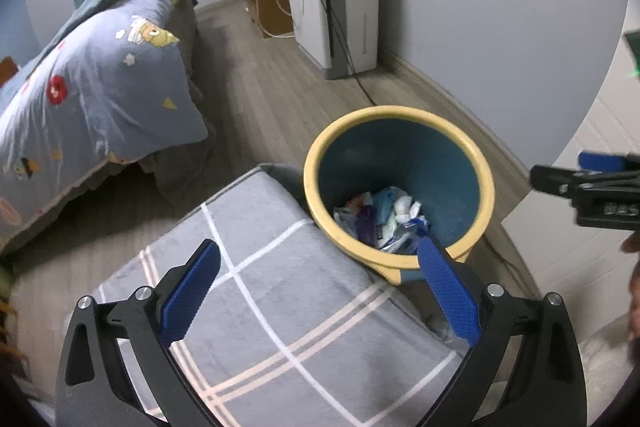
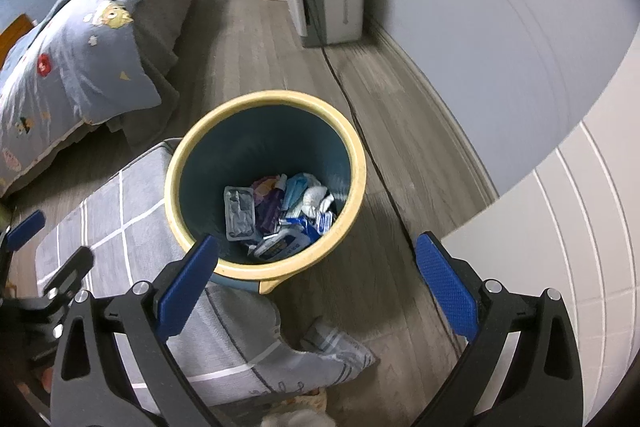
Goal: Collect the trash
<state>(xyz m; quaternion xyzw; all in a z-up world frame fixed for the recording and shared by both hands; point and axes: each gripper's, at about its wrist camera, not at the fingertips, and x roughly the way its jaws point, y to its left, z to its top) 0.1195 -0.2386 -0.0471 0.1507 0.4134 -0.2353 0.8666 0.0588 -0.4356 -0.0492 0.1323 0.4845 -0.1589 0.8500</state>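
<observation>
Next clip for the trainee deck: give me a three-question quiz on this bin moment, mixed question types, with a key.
1. True or false: the bin is empty.
2. Multiple choice: the left tongs are (A) shut on a wrapper, (B) open and holding nothing, (C) out of view.
3. Short answer: what does the bin stand against on the side toward the bed?

Key
1. False: wrappers and other litter lie at the bottom.
2. B. The right tongs are open and hold nothing too.
3. A grey checked cushion; the bin's yellow rim appears to touch it.
</observation>
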